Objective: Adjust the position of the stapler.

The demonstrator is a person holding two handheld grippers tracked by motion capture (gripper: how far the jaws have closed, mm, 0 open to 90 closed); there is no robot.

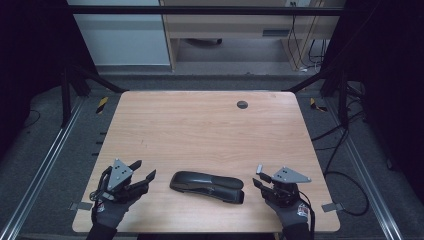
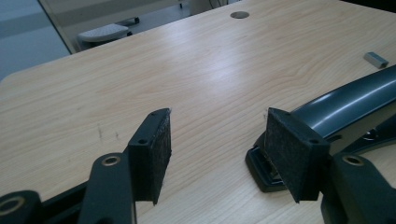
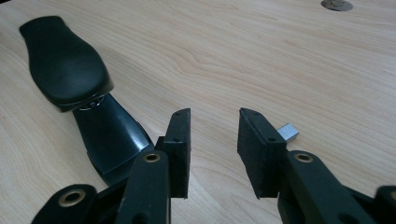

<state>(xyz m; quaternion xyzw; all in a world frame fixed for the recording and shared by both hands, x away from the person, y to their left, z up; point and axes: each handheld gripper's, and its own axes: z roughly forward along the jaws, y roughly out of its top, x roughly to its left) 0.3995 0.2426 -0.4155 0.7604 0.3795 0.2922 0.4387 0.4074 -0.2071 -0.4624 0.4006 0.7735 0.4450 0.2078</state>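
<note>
Both gloved hands rest low, left gripper (image 1: pixel 141 170) and right gripper (image 1: pixel 258 176) released (nothing held), flanking stapler (image 1: pixel 207 186).

Both gloved hands came in from the near edge of the table, one gripper each. Left gripper (image 1: pixel 141 170) sat at the near left, tilted, jaws pointing forward and to the right, grey three-cornered plate on top. Its jaws stood apart with nothing between the pads (image 2: pixel 161 149). Right gripper (image 1: pixel 258 176) sat at the near right, roughly level, jaws pointing left and slightly forward, grey plate on top, cable trailing back along the wrist. Its jaws were apart, narrow gap, pads (image 3: pixel 250 154) facing each other and pressing on nothing.
</note>
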